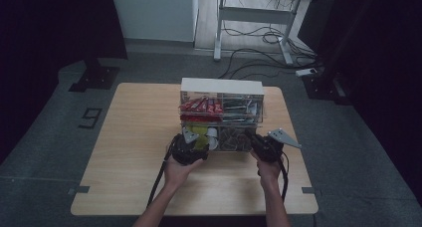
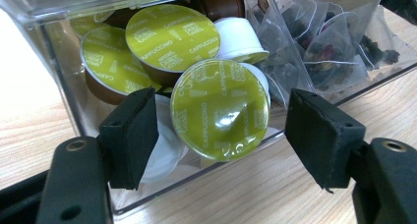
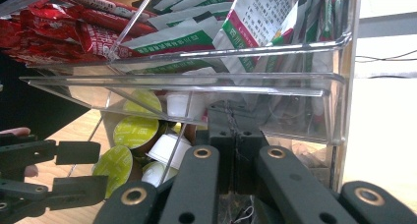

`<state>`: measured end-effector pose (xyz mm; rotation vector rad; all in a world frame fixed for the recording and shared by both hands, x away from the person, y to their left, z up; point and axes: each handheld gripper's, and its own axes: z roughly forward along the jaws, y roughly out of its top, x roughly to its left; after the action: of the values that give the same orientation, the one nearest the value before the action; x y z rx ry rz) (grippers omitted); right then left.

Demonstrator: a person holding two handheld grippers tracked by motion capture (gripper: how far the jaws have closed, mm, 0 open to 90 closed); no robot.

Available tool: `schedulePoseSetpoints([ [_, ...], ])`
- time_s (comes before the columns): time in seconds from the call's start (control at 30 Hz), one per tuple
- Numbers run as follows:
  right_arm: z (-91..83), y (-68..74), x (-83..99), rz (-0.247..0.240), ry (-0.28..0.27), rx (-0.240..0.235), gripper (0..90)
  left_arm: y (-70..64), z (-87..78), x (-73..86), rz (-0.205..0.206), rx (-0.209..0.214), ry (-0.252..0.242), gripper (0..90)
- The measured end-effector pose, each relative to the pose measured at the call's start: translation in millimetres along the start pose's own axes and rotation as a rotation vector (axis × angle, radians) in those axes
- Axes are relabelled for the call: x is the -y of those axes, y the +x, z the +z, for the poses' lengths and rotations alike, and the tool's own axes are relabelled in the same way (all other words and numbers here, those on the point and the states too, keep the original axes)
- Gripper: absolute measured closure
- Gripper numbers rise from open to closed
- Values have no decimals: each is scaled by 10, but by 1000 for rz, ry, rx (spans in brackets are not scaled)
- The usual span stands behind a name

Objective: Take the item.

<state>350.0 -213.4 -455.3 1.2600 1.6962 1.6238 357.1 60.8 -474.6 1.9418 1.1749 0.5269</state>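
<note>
A clear organizer [image 1: 221,86] stands on the wooden table, its lower drawer [image 2: 196,187] pulled out toward me. My left gripper [image 2: 223,135] is open, its pads on either side of a green-lidded coffee capsule [image 2: 219,108] that stands on edge among other capsules; neither pad touches it. From above, the left gripper [image 1: 197,145] sits at the drawer's left half. My right gripper [image 3: 236,121] is shut under the upper drawer, seemingly pinching a clear wall of the lower drawer at the tea-bag side. In the high view the right gripper [image 1: 255,140] is at the drawer's right front corner.
Mesh tea bags [image 2: 334,47] fill the drawer's right compartment. The upper drawer holds red packets [image 3: 59,32] and green-and-white sachets [image 3: 255,22]. Bare tabletop [image 1: 134,137] lies left, right and in front of the organizer. A desk frame and cables [image 1: 259,38] stand beyond the table.
</note>
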Motion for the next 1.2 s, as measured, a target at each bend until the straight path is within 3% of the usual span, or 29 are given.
schedulePoseSetpoints([
  [0.5,-2,-4,0,2,0,-1,890,-50,117,-5,15,-39,5,302],
  [0.77,-3,-3,1,4,-1,0,890,-87,143,9,24,-45,-9,376],
  [1.03,-4,-7,1,4,0,-1,890,-81,118,7,19,-37,-14,382],
  [1.2,-5,-9,1,5,0,0,890,-95,53,0,16,-24,-43,383],
])
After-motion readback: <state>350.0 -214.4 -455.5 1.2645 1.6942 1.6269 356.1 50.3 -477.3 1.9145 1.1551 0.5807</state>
